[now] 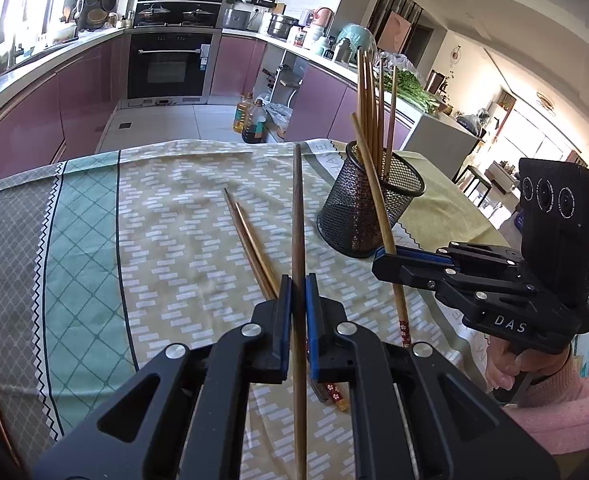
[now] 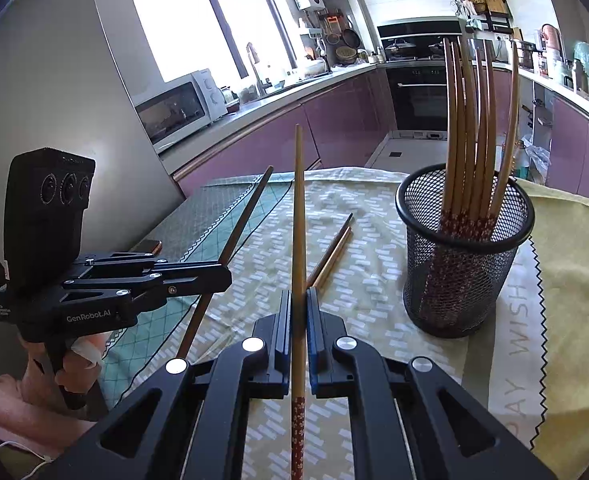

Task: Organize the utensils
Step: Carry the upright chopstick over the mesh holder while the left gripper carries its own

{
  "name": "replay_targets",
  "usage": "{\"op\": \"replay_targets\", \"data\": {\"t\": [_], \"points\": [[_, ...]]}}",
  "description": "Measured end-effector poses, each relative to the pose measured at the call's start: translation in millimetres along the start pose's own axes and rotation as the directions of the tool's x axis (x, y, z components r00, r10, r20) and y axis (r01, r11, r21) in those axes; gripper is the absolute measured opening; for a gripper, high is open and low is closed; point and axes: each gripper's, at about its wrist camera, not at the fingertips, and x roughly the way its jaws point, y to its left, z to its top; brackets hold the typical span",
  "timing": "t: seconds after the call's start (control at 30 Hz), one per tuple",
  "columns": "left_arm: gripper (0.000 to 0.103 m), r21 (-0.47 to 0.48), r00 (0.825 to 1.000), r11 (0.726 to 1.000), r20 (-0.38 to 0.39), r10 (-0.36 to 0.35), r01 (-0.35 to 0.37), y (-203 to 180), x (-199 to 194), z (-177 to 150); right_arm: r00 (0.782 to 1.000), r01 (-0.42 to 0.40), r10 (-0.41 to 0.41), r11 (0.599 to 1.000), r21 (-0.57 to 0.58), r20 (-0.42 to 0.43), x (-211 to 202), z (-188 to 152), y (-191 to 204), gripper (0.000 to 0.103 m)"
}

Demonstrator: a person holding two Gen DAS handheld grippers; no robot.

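Left tool [image 1: 298, 292] and right tool [image 2: 298, 308] are showing black bodies with blue pads. Cloth [image 1: 166, 208] on the tabletop is showing pale olive with white dashes, a teal diamond band and grey scale print with black zigzag edging. Yellow cloth [image 2: 574, 264] is carrying grey lettering. Mesh cup [image 2: 462, 256] is reading black. Chopsticks [image 2: 470, 128] are showing tan-brown shafts, red ends with white flowers. Cabinets [image 1: 78, 92] are looking mauve.

Chopsticks [image 2: 470, 128] upright in mesh cup [image 2: 464, 264] — two [image 2: 330, 256] flat.
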Motion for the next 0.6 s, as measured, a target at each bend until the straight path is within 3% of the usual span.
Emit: {"op": "replay_targets", "data": {"t": [0.6], "points": [[0.007, -0.024, 0.998, 0.998, 0.031, -0.062, 0.063, 1, -14, 5, 0.999, -0.017, 0.016, 1.000, 0.009, 0.044, -12, 6, -1, 0.006]]}}
